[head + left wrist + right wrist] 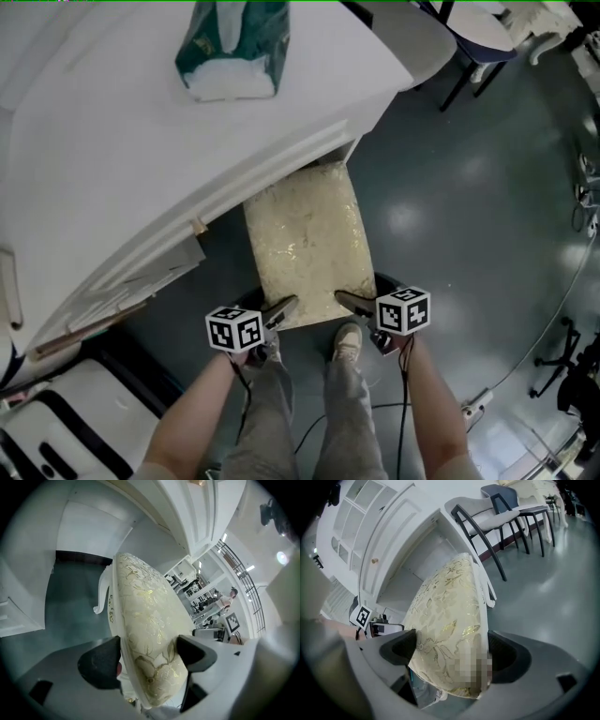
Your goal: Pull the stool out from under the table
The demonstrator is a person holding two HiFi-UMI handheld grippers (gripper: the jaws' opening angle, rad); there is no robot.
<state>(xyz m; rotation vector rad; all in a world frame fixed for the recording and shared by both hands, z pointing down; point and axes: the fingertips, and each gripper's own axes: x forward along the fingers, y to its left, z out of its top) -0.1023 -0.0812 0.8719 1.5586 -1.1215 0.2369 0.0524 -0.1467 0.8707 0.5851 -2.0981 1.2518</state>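
Head view, our feet: we stand on the grey floor (pixel 469 206), one pale shoe (pixel 348 339) just behind the near end of the stool (pixel 309 239).
Left gripper (pixel 284 309): its jaws are clamped on the near left corner of the seat. In the left gripper view (pixel 147 656) one jaw sits against the white frame below and the other presses into the cushion on top.
Right gripper (pixel 352 302): it is closed on the near right corner in the same way. The right gripper view (pixel 452 651) shows the seat (pixel 445 606) filling the gap between the jaws.
Stool: it has a cream cushion with a gold leaf pattern (pixel 145 616) on a white frame with a curved leg (pixel 101 597). The near end points at us and the far end is tucked under the table's edge.
Handling, our judgement: the cushion is soft and will give under the jaws, and its woven cover may be slick. The frame looks stiff and fairly heavy for two small grips. We would bite the rim where frame and padding meet, both corners level, so that the legs slide straight over the smooth floor without twisting.
Table (pixel 141 141): it is white, with a green and white bag (pixel 234 47) on top, well back from the edge.
Beyond: a dark-legged chair (pixel 497 513) stands on open floor past the table.
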